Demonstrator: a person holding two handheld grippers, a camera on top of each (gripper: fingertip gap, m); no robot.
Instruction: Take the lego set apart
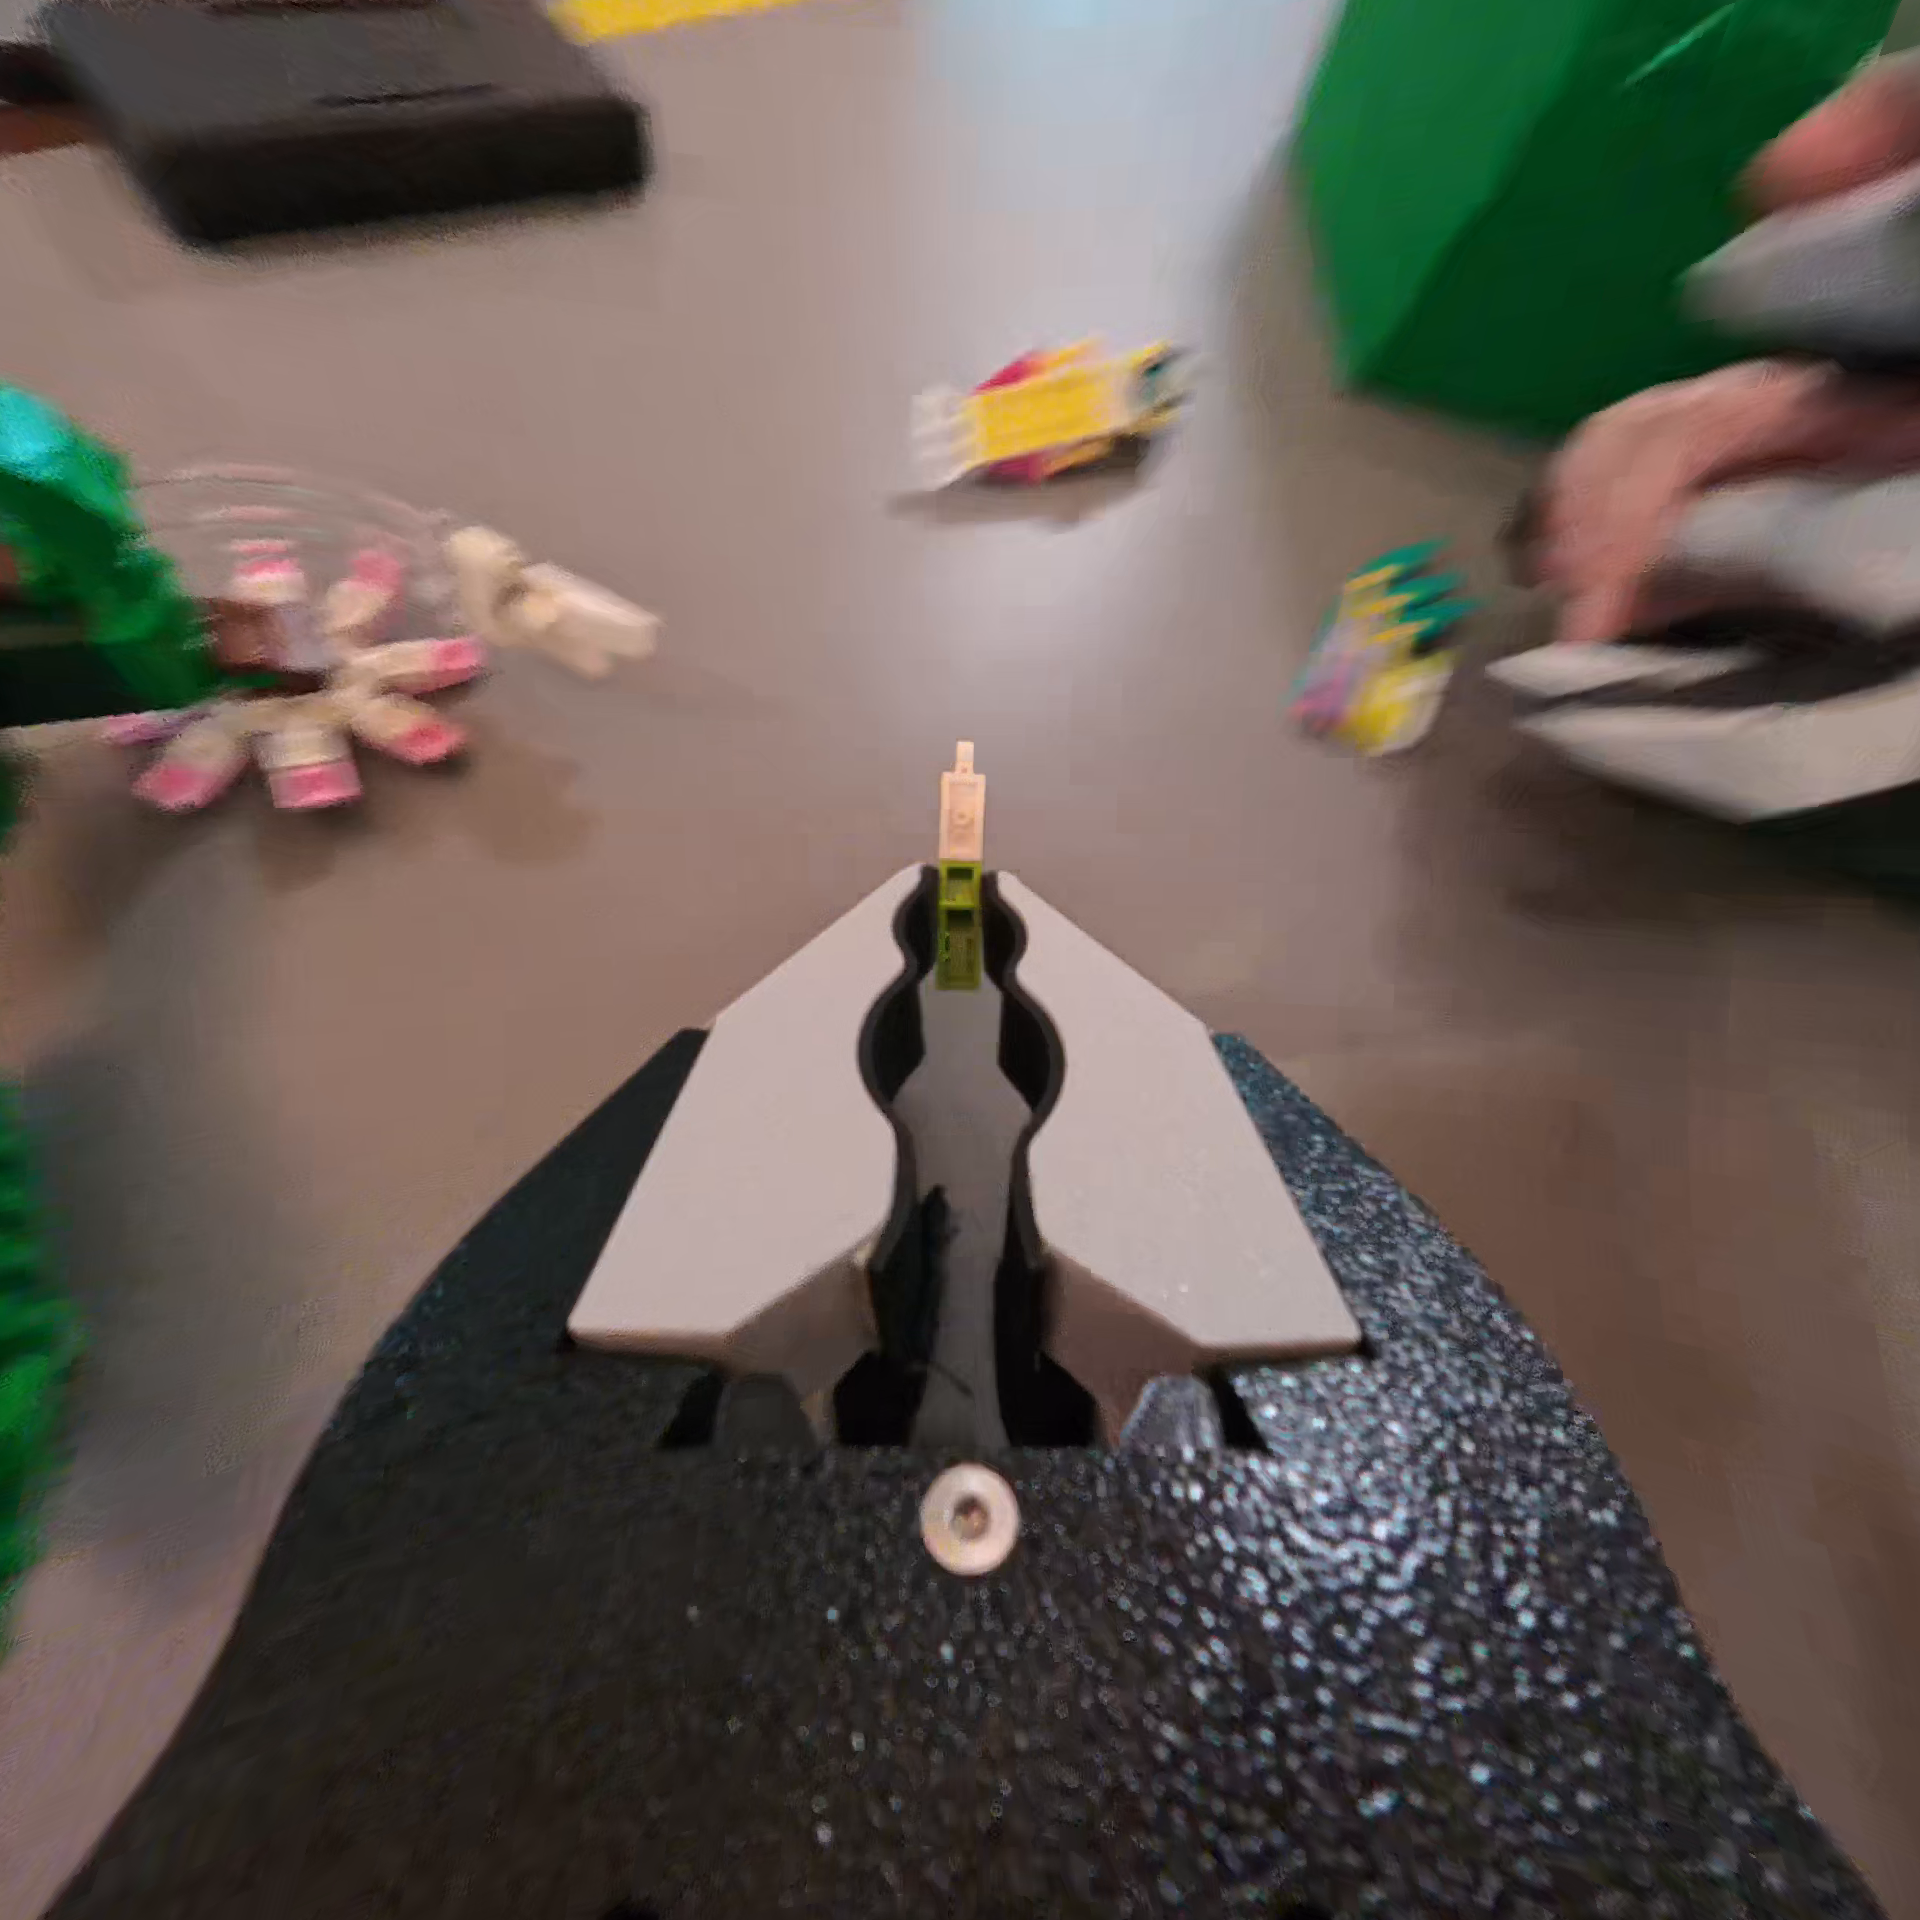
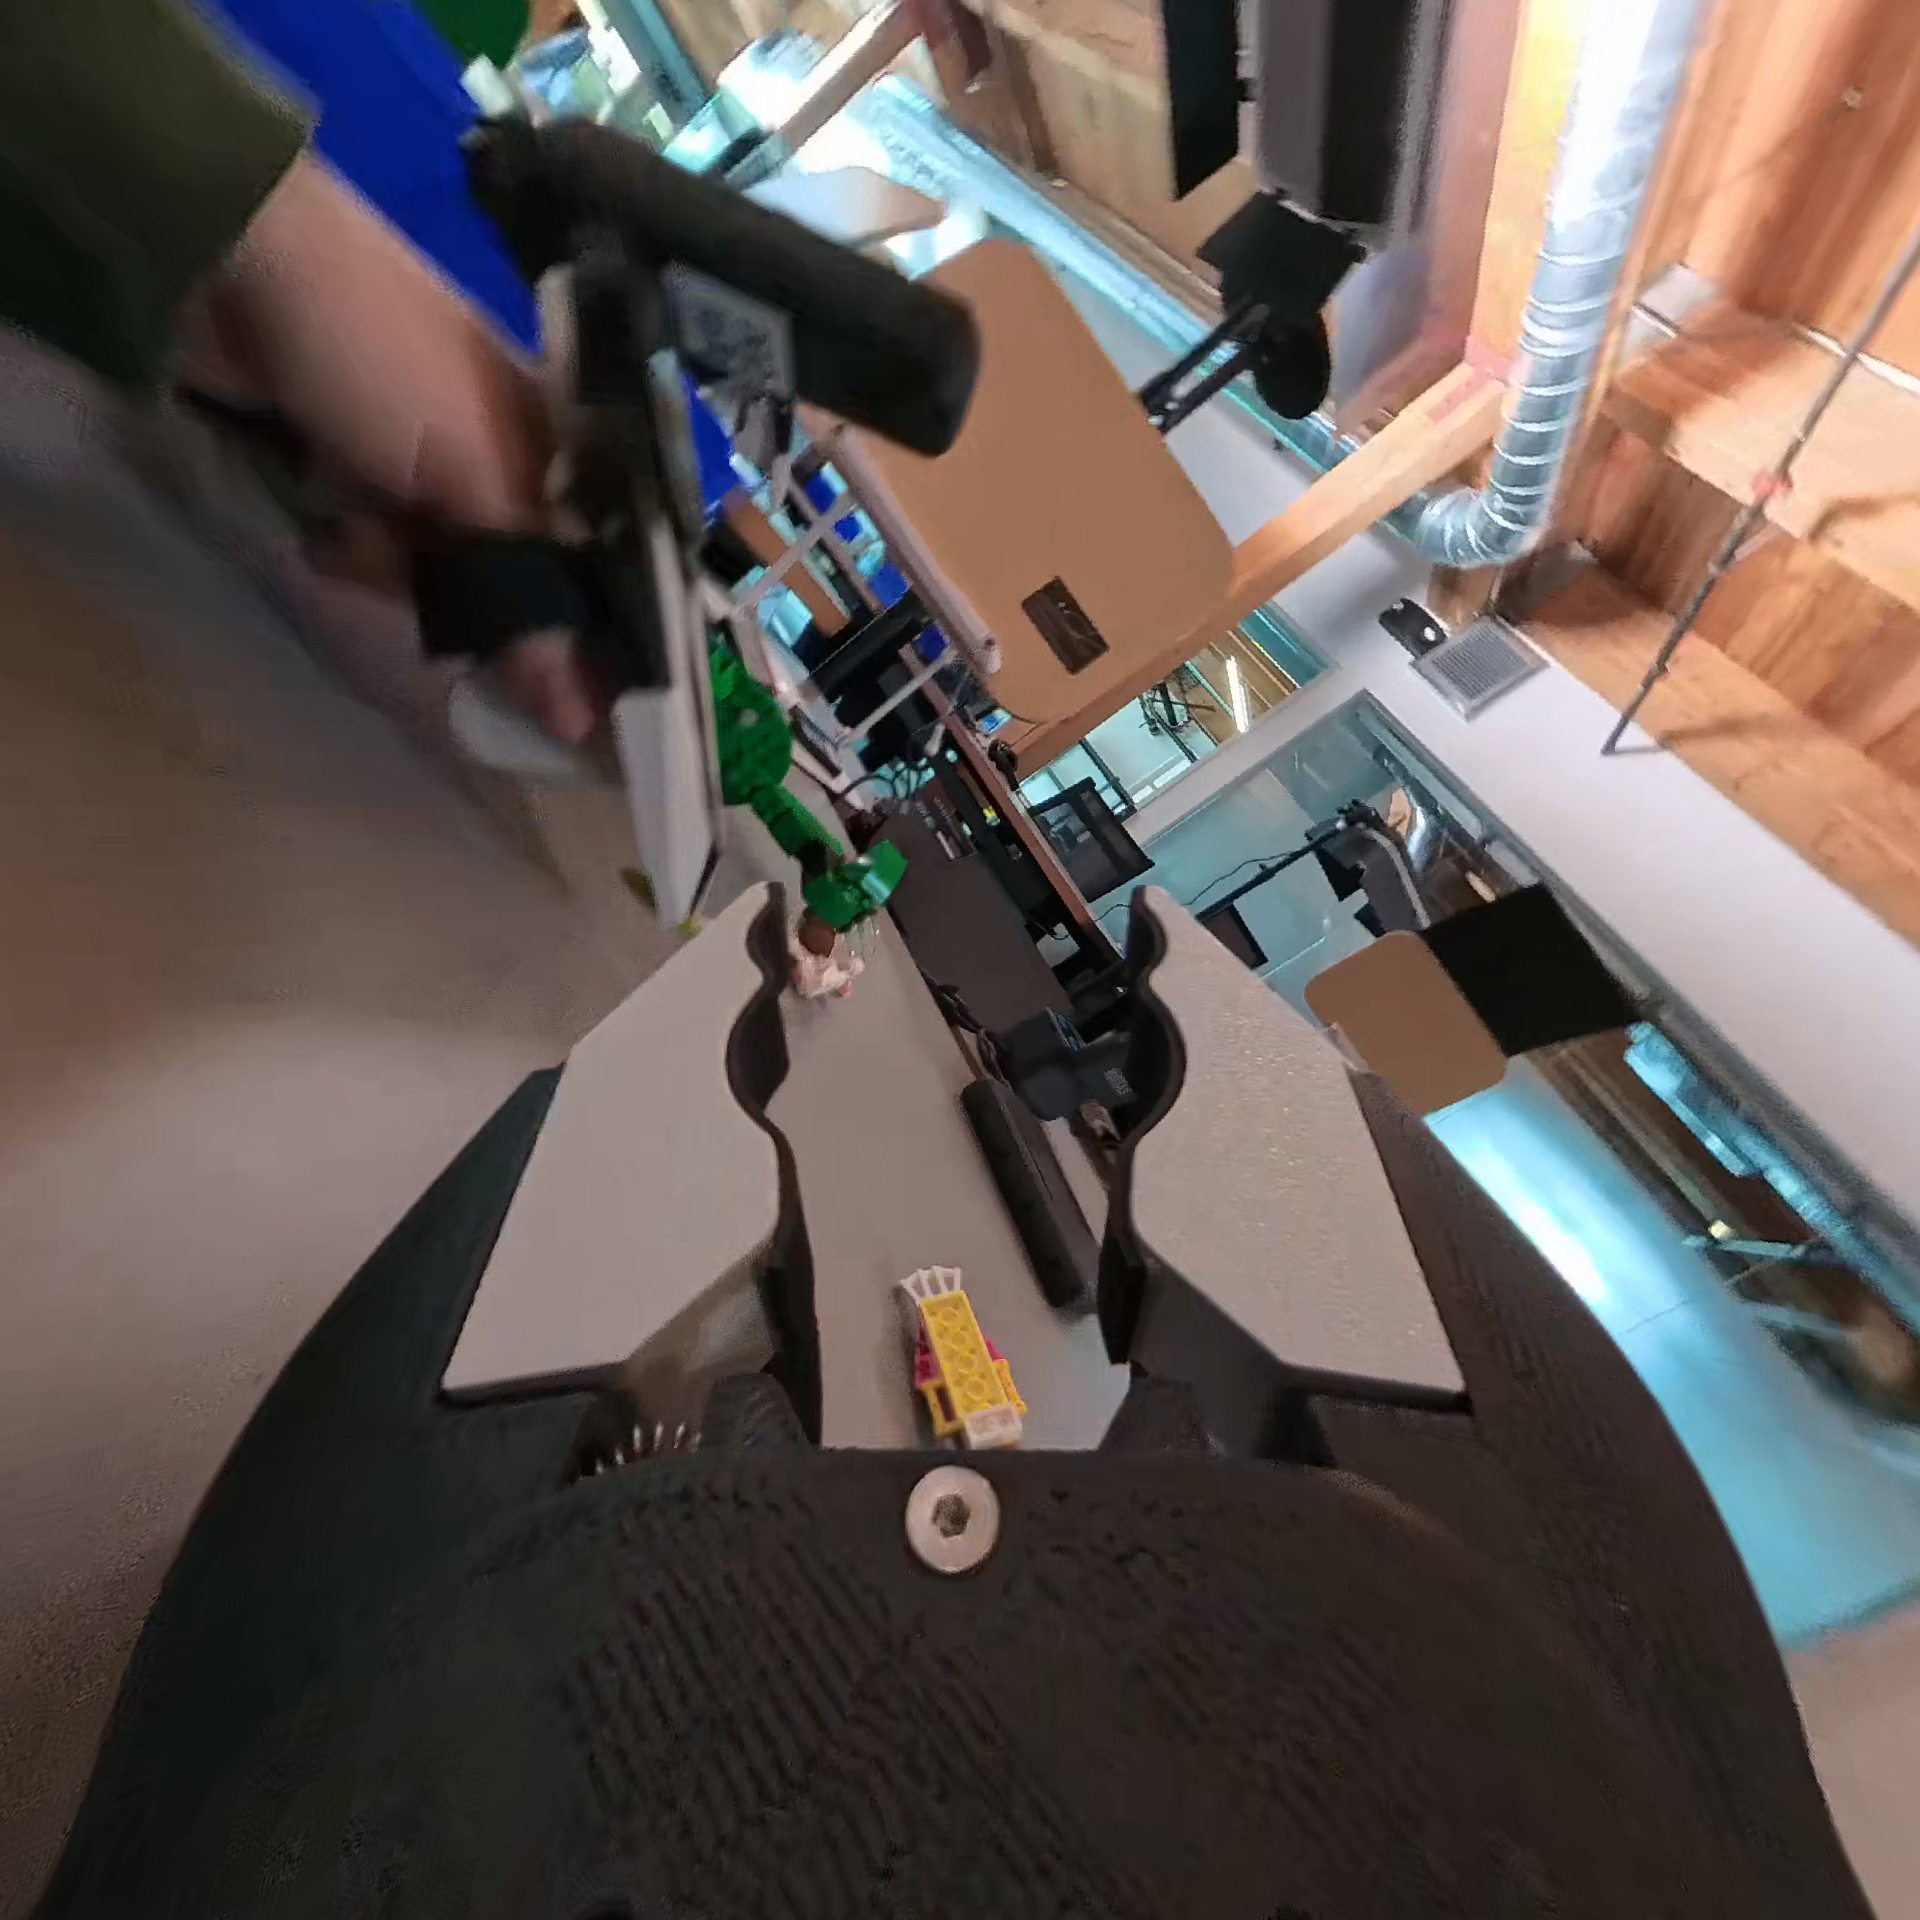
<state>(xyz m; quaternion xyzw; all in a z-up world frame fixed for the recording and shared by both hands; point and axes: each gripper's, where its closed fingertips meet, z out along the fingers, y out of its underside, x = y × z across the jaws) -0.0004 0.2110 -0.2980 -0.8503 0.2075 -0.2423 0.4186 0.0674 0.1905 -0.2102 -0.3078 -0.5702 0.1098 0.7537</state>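
my left tongs (image 1: 961,883) pinch a lime-and-white lego piece (image 1: 958,873) above the bench (image 1: 790,436); my right tongs (image 2: 956,914) gape wide, empty, beyond the yellow lego chunk (image 2: 961,1361).

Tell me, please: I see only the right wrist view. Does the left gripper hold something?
Observer: Yes. The left gripper is shut on a small lime-green and cream lego piece, held above the grey table.
Operator: Are other pieces near it?
Observer: A cluster of pink and white lego pieces lies to its left, blurred.
Operator: And the right gripper?
Observer: The right gripper is open and holds nothing; a yellow and pink lego assembly lies between its fingers' bases.
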